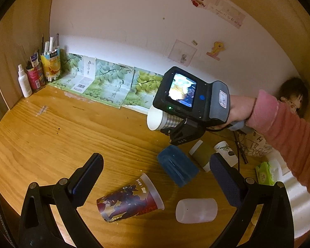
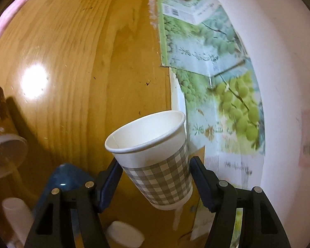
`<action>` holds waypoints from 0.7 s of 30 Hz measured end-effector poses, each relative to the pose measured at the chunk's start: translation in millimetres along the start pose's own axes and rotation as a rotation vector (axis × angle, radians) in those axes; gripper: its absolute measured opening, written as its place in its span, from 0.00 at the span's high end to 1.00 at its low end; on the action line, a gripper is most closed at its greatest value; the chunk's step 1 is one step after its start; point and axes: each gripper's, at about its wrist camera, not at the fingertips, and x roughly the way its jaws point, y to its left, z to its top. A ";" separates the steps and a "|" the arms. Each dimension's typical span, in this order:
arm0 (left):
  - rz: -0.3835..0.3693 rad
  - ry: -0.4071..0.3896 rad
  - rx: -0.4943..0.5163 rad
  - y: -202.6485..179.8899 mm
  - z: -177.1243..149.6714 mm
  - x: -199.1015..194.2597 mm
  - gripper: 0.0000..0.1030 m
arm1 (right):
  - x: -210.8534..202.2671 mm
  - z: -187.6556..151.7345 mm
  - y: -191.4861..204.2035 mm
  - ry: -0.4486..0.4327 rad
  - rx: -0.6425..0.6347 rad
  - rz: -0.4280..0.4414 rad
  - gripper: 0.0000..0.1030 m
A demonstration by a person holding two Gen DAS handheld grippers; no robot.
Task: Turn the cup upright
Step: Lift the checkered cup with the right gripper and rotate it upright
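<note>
My right gripper is shut on a white paper cup with a grey check band, held above the wooden desk with its open mouth tilted up and away. In the left wrist view that cup lies sideways in the air, mouth to the left, in front of the right gripper. My left gripper is open and empty, low over the desk. Between and beyond its fingers lie a red printed cup, a blue plastic cup, a frosted white cup and an olive cup, all on their sides.
Grape-print cardboard leans along the back wall. Pen holders and a spray bottle stand in the far left corner. A leaf-print white cup, a green tissue pack and a doll are at the right. Wooden desk.
</note>
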 end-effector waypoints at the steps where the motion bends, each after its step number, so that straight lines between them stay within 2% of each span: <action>1: -0.001 -0.005 0.002 1.0 -0.3 -2.8 0.01 | -4.5 -0.9 0.7 0.005 0.024 0.000 0.34; 6: -0.011 -0.026 0.015 6.6 -3.2 -18.9 0.01 | -32.6 -6.6 1.7 0.022 0.189 0.017 0.34; 11: -0.009 -0.045 0.073 11.1 -6.5 -41.5 0.01 | -66.3 -16.7 7.5 -0.018 0.373 0.049 0.34; 15: -0.017 -0.058 0.114 18.1 -10.4 -61.7 0.01 | -91.7 -26.3 22.9 -0.043 0.498 0.028 0.34; 21: -0.039 -0.063 0.137 30.8 -16.8 -85.4 0.01 | -118.1 -44.3 50.3 -0.070 0.717 0.060 0.34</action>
